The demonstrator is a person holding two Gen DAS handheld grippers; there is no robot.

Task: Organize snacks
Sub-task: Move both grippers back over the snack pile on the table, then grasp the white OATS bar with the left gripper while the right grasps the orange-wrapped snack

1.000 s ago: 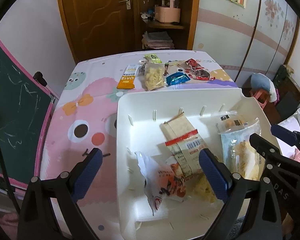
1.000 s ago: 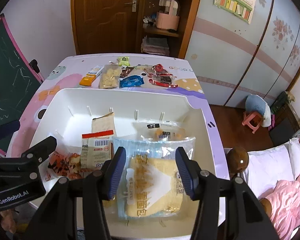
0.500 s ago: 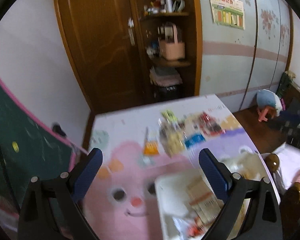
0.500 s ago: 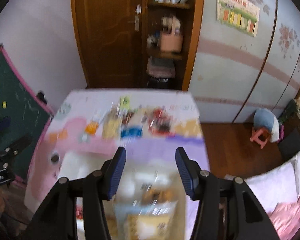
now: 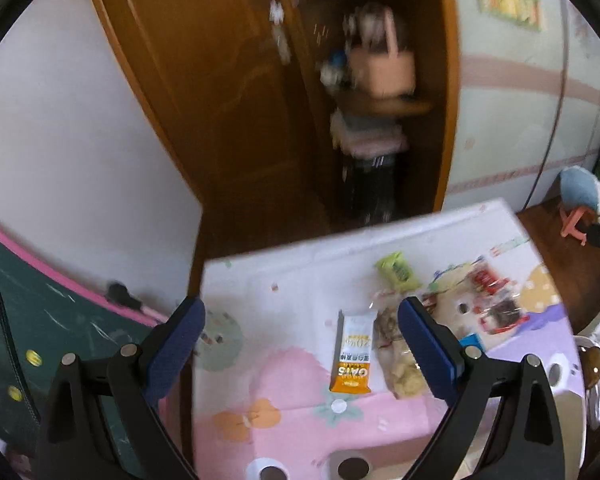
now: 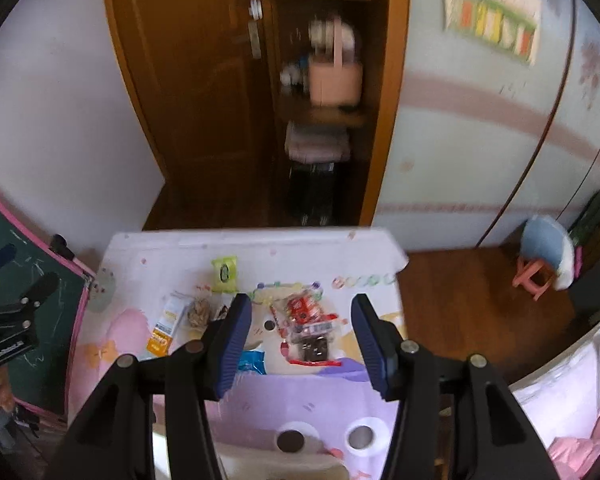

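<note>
Loose snacks lie at the far end of the cartoon-print table (image 5: 284, 300). An orange oat bar (image 5: 352, 356) lies next to a clear bag of pale snacks (image 5: 400, 360) and a green packet (image 5: 396, 270). Red-and-clear packets (image 6: 306, 320) and a blue packet (image 6: 252, 360) lie further right. My left gripper (image 5: 300, 336) is open and empty, above the table near the oat bar (image 6: 166, 324). My right gripper (image 6: 300, 336) is open and empty, above the red packets. Only the white bin's rim (image 6: 276, 466) shows at the bottom of the right wrist view.
A green chalkboard with a pink frame (image 5: 40, 312) leans at the table's left side. A wooden door and shelf unit (image 6: 324, 100) stand behind the table. A small pink stool (image 6: 536, 276) stands on the floor at right. Pink bedding (image 6: 572, 400) lies at the lower right.
Both grippers rose and moved forward, away from the white bin toward the far end of the table. The right gripper's jaws have opened wider and stand over the loose packets instead of the bagged snack in the bin.
</note>
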